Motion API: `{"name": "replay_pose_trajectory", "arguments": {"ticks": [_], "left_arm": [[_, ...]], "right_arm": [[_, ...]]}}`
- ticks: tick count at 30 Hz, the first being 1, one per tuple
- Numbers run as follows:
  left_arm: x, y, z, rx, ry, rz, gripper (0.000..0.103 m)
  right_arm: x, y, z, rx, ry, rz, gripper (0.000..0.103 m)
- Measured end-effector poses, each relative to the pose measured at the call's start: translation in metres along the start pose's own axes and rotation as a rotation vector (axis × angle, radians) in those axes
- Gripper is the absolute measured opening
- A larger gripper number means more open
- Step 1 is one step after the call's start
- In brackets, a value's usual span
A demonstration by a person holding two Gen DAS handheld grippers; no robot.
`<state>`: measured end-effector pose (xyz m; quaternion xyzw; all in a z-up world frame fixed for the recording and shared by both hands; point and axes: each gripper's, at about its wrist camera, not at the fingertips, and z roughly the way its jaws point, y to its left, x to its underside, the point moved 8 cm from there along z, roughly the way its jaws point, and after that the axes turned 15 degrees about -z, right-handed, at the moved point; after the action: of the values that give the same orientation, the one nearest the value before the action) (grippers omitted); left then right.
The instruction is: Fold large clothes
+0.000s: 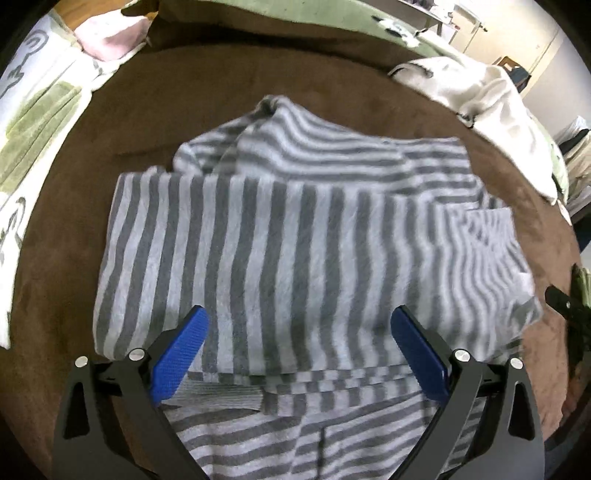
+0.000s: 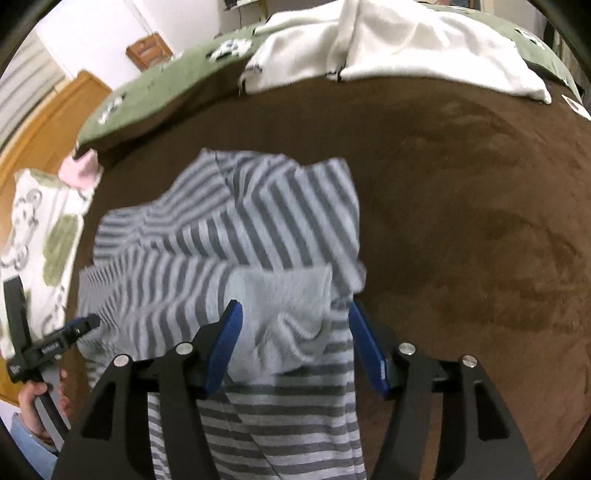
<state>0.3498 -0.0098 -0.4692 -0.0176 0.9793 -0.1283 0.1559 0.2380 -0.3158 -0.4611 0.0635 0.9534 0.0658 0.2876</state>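
Both sets of jaws stand spread, gripping nothing. The left gripper [image 1: 297,332] hovers over the striped garment [image 1: 295,240], partly folded on the brown blanket [image 1: 221,92]; the right gripper [image 2: 295,332] straddles its plain grey cuff [image 2: 284,314]. A white cloth [image 2: 406,44] lies beyond the garment.

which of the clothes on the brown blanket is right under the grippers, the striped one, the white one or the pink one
The grey striped garment. It lies directly beneath both open grippers, while the white garment and pink cloth sit at the far edge.
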Motion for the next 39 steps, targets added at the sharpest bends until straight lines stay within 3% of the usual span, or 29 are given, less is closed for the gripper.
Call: {"name": "replay_pose_trajectory", "arguments": {"ticks": [4,7,11,17,19,26,32,35,39], "left_arm": [[-0.005,-0.020,0.000,0.020,0.002,0.045,0.097],[-0.003,-0.032,0.006,0.031,0.011,0.063,0.097],[0.005,-0.046,0.014,0.039,0.023,0.082,0.097],[0.015,-0.057,0.026,0.047,0.043,0.096,0.097],[0.018,-0.059,0.031,0.040,0.051,0.100,0.097],[0.016,-0.054,0.034,0.030,0.025,0.077,0.097],[0.002,-0.041,0.021,0.026,-0.031,0.009,0.097],[-0.004,-0.032,0.021,0.012,-0.038,-0.023,0.096],[-0.001,-0.027,0.030,-0.021,-0.020,-0.015,0.097]], "right_arm": [[-0.013,-0.008,0.014,-0.036,0.013,-0.008,0.059],[-0.018,-0.003,0.035,-0.072,0.047,-0.031,0.049],[-0.007,-0.006,0.055,-0.039,0.110,-0.054,0.041],[0.001,-0.012,0.052,-0.030,0.121,-0.036,0.039],[0.002,-0.013,0.055,-0.028,0.129,-0.049,0.014],[-0.013,-0.006,0.036,-0.006,0.042,-0.121,0.010],[-0.057,-0.004,0.018,0.035,-0.072,-0.178,0.009],[-0.066,-0.011,0.032,0.027,-0.011,-0.182,0.009],[-0.045,-0.025,0.050,0.005,0.117,-0.135,0.008]]}}
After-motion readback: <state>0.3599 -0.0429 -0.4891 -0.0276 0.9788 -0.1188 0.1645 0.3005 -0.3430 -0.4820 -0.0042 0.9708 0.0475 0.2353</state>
